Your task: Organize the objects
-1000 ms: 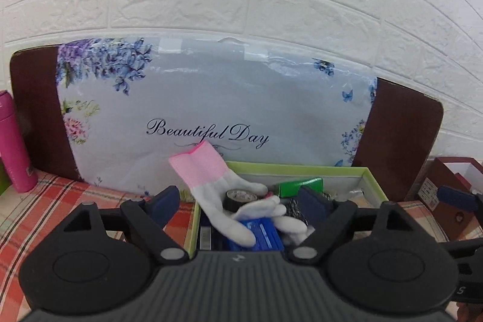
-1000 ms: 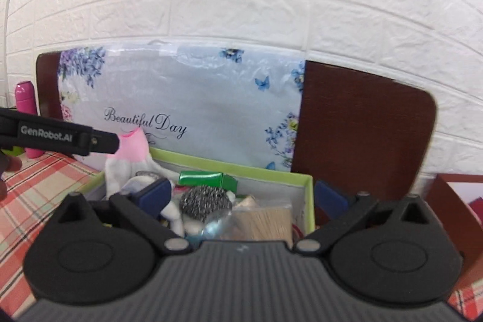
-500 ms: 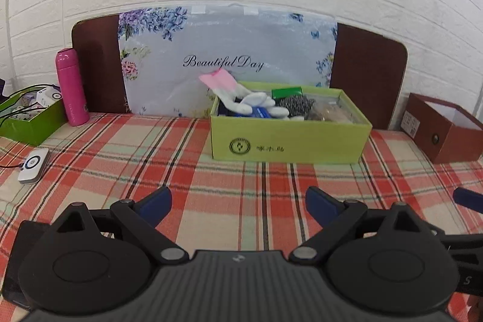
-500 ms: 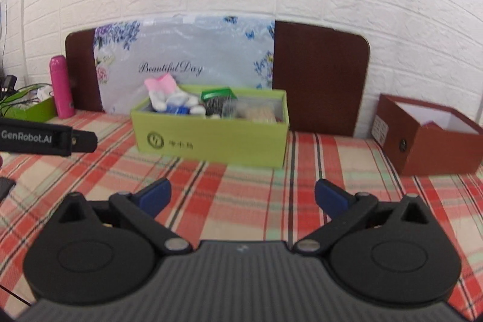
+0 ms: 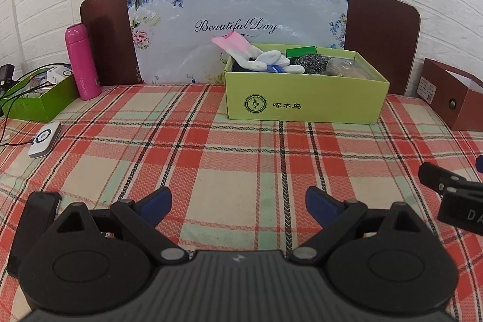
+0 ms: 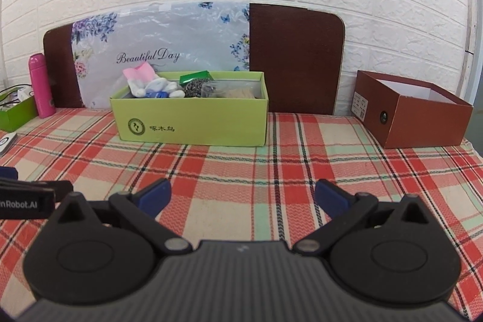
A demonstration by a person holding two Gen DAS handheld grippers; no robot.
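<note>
Both the left gripper (image 5: 238, 205) and right gripper (image 6: 243, 198) have jaws released, empty, low in frame above the plaid-clothed surface (image 5: 229, 159). The light-green cardboard box (image 5: 305, 98) of oddments sits upper centre.

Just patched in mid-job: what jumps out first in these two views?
The light green box stands at the back of the plaid tablecloth, stuffed with a pink-cuffed white glove, a steel scrubber and other bits. A brown box stands open to its right, a pink bottle to its left. Both tools are open and empty.
</note>
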